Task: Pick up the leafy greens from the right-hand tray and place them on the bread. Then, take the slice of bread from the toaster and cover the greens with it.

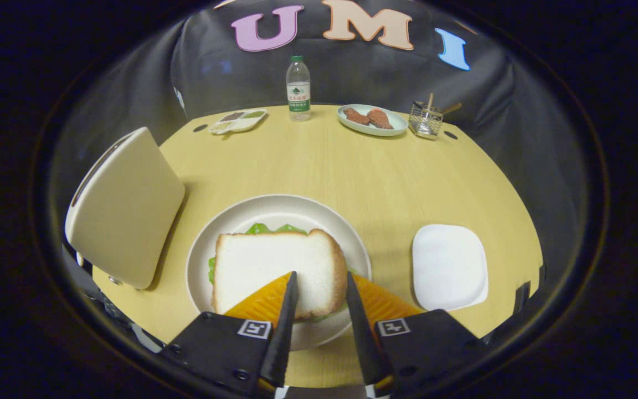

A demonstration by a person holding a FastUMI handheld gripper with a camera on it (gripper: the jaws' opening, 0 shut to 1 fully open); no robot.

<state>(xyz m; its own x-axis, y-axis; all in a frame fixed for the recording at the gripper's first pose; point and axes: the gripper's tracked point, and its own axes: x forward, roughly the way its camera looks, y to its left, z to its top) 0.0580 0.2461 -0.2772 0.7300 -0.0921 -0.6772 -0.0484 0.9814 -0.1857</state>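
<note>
a: on the round plate (202,260), just ahead of the fingers, the slice of bread (274,274) lies flat over the leafy greens (266,228). green shows past its far edge and a little at the left side.

b: and the gripper (320,288)?

a: its fingers stand apart, with the near right part of the slice showing in the gap between them. i can't see either finger pressing on the crust, so i read the jaws as open and holding nothing.

b: so the covering looks done?

a: that's my judgement. the toaster (125,208) stands left of the plate, and the white tray (449,266) sits to the right with no greens on it. what's in hand is letting go cleanly.

b: how to do that well?

a: keep the fingers wide and draw straight back and up, so neither tip catches the crust and drags the slice off the leaves. no sideways sweep either, since the toaster is near on the left.

b: anything else nearby?

a: only things well beyond the plate: a water bottle (298,88), a small dish (372,119) with brown pieces on it, a wire basket (425,119) and a divided tray (237,121) at the far edge of the table (385,177). none is in the way.
</note>
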